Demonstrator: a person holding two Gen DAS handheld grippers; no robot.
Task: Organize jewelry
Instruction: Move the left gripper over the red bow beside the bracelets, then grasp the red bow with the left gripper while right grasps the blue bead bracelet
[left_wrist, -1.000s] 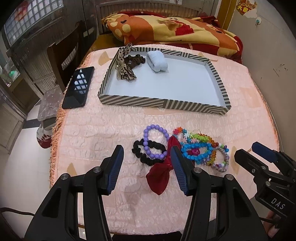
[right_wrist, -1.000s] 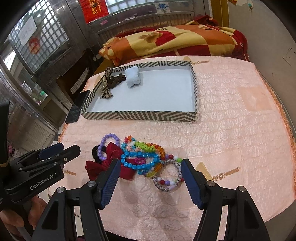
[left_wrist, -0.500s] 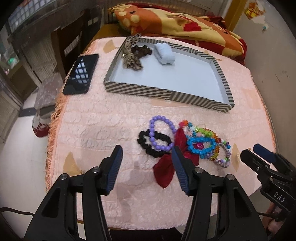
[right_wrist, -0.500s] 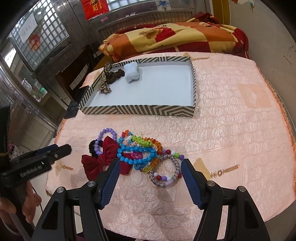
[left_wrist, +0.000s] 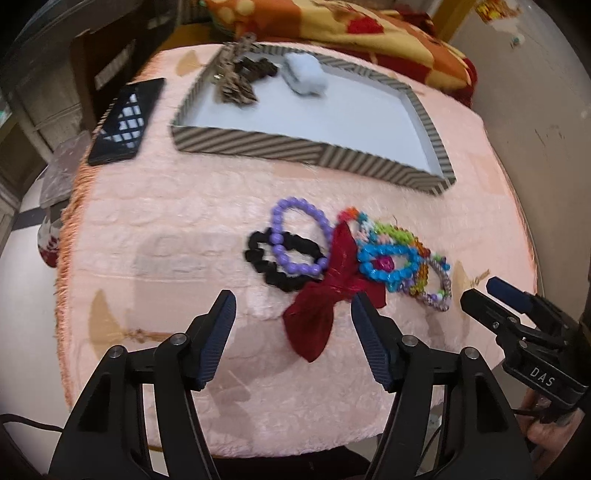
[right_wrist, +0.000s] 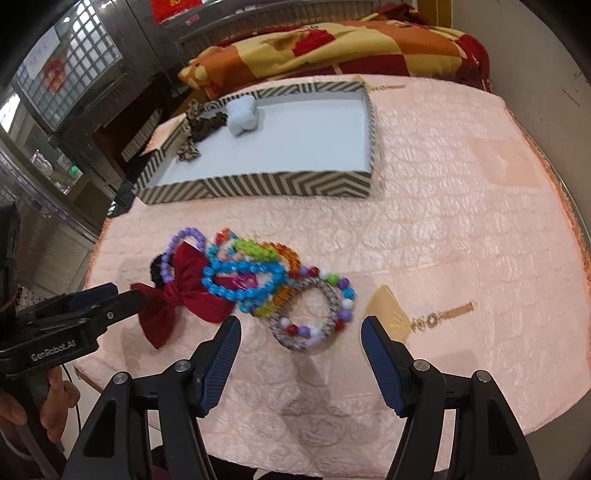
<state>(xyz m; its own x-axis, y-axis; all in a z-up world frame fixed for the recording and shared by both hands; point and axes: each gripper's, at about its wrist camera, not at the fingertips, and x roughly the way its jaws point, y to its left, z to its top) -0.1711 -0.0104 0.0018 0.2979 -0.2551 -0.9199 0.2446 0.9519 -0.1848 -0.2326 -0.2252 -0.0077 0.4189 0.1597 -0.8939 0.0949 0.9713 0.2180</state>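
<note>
Jewelry pile sits near the front edge of the pink-covered table (left_wrist: 155, 206); striped tray (left_wrist: 306, 153) lies toward the back edge, with a leopard bow and a white scrunchie in its back-left corner, most of its floor bare. Left gripper (left_wrist: 293, 328): jaws opening, nothing between them but cloth; the red bow (left_wrist: 325, 295) lies just ahead of the right-hand finger. Right gripper (right_wrist: 301, 341): fingers apart, empty, poised above the multicolour bead bracelet (right_wrist: 314, 310) at the pile's right end. Step in hand looks like a two-handed pick. Judgement: the bracelets overlap (blue bead bracelet (right_wrist: 243, 282) over the bow, purple bracelet (left_wrist: 299, 240) over the black scrunchie (left_wrist: 280, 266)), so take the outermost pieces first, straddle a single strand, and lift straight to avoid dragging neighbours. Left view alone shows a phone (left_wrist: 127, 120) at the table's left edge; right view alone shows a gold tag on the cloth right of the pile, and a hand on the left gripper's handle.
</note>
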